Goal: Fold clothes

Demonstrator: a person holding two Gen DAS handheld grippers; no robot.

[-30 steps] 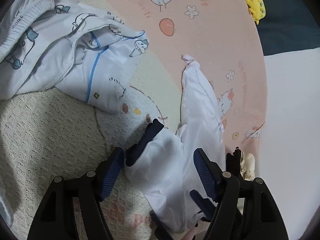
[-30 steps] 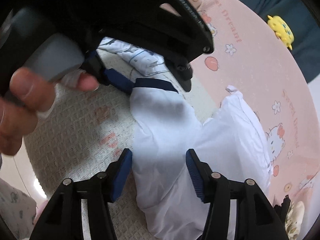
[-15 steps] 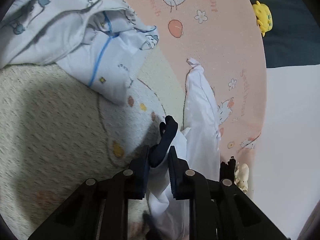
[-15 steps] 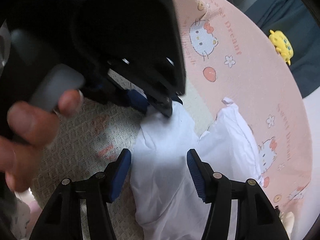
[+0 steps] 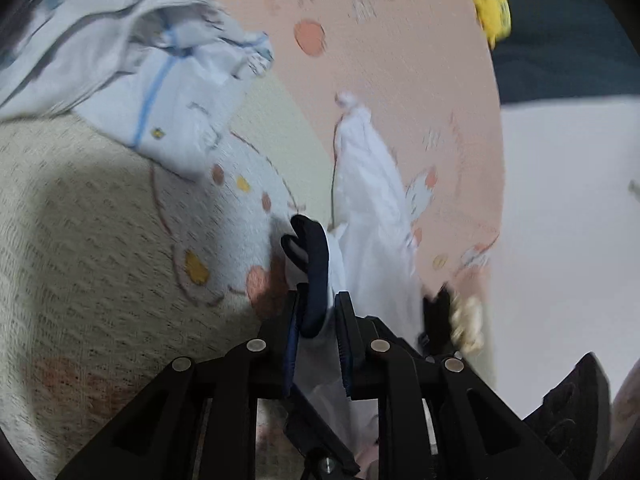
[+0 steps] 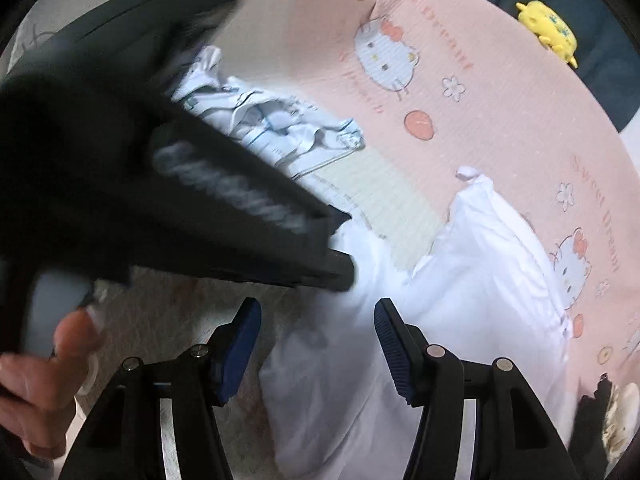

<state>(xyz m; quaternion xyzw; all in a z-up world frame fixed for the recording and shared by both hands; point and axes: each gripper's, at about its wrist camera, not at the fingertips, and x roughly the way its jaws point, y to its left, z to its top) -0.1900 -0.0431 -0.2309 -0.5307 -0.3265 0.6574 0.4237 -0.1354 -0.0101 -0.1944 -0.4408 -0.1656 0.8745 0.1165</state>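
Observation:
A white garment [image 5: 372, 208] with a navy cuff [image 5: 316, 264] lies on the cream and pink bedspread. My left gripper [image 5: 318, 314] is shut on that navy-cuffed sleeve end, its jaws pinching cuff and white cloth together. From the right wrist view the same white garment [image 6: 460, 280] spreads out under my right gripper [image 6: 318, 344], which stands open just above the cloth with nothing pinched. The left gripper's black body [image 6: 180, 200], held by a hand [image 6: 48, 364], crosses the left of that view and hides the cuff.
A crumpled pale blue printed garment [image 5: 160, 92] lies at the back left on the bedspread [image 5: 100, 280]. A yellow plush toy [image 5: 490, 12] sits on dark fabric at the far right. A small black and cream object [image 5: 460, 316] rests by the bed's right edge.
My left gripper closed on the navy cuff, which had lain between open jaws, and now lifts it slightly. The right gripper stayed open and shifted a little over the white cloth.

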